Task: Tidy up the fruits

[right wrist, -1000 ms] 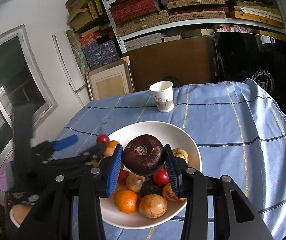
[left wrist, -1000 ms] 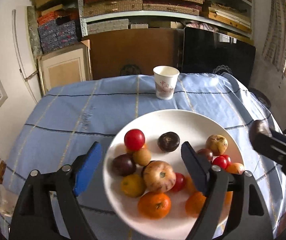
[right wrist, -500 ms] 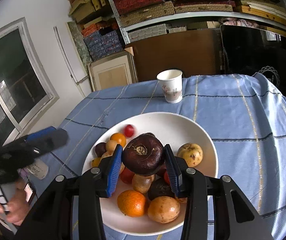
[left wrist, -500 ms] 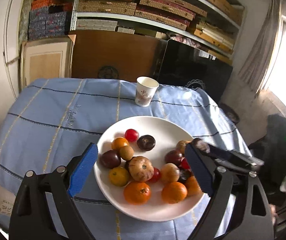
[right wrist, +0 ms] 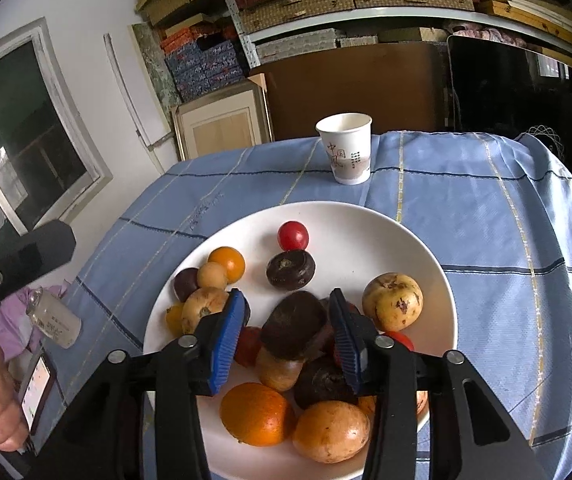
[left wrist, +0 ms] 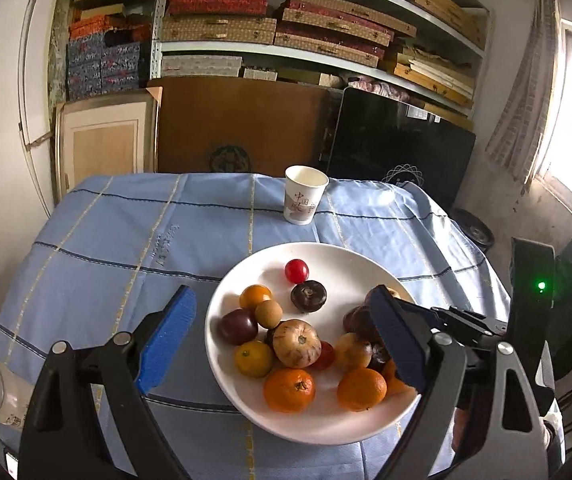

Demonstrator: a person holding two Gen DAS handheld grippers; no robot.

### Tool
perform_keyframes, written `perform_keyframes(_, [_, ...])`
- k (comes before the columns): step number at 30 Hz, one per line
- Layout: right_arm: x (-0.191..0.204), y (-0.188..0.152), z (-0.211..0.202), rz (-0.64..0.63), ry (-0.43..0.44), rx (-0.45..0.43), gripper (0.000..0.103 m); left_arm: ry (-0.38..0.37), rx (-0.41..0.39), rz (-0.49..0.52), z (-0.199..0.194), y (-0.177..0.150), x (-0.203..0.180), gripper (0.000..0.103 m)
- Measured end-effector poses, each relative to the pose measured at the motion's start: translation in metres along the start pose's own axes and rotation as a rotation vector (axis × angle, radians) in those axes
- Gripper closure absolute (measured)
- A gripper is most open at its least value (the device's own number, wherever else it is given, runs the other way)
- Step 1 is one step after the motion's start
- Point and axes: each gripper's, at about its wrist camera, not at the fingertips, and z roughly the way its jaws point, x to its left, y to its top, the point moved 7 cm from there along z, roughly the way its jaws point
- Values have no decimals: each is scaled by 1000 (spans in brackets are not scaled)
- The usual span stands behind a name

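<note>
A white plate (left wrist: 345, 268) (right wrist: 369, 236) on the blue tablecloth holds several fruits: oranges, red cherry tomatoes, dark purple fruits, yellow-brown ones. My right gripper (right wrist: 286, 330) is open just above the pile; a large dark purple fruit (right wrist: 293, 324) lies loose between its blue pads, tilted on other fruits. My left gripper (left wrist: 282, 344) is wide open and empty, held above the plate's near left side. The right gripper's arm shows at the right in the left wrist view (left wrist: 465, 324).
A white paper cup (left wrist: 305, 195) (right wrist: 347, 152) stands beyond the plate. A small jar (right wrist: 52, 318) and a phone (right wrist: 36, 384) lie at the table's left edge. Shelves, boards and a black panel stand behind the table.
My right gripper lowered onto the plate and opened, letting go of the large dark purple fruit onto the pile. My left gripper drew back and up, still open.
</note>
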Motion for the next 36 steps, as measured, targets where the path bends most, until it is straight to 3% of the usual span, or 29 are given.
perform_keyframes(3, [1, -2, -6, -16, -17, 0, 39, 36, -14, 14, -4, 2, 1, 16])
perform_keyframes(6, [-2, -4, -15, -25, -36, -3, 30, 58, -25, 22, -9, 3, 0, 15])
perform_keyframes(9, [-6, -5, -31, -26, -55, -17, 13, 92, -38, 31, -19, 4, -1, 10])
perform_keyframes(12, [-8, -10, -50, -27, -63, -31, 5, 118, -48, 62, -33, 1, -7, 8])
perform_keyframes(17, [-4, -28, -79, -46, -69, -10, 4, 141, -71, 109, -61, -7, -20, 5])
perform_keyframes(24, [18, -67, -123, -139, -108, -70, 4, 145, -31, 117, -94, -62, -27, 5])
perform_keyframes(36, [22, -111, -140, -170, -106, -71, 4, 153, 61, 79, -85, -136, -17, 5])
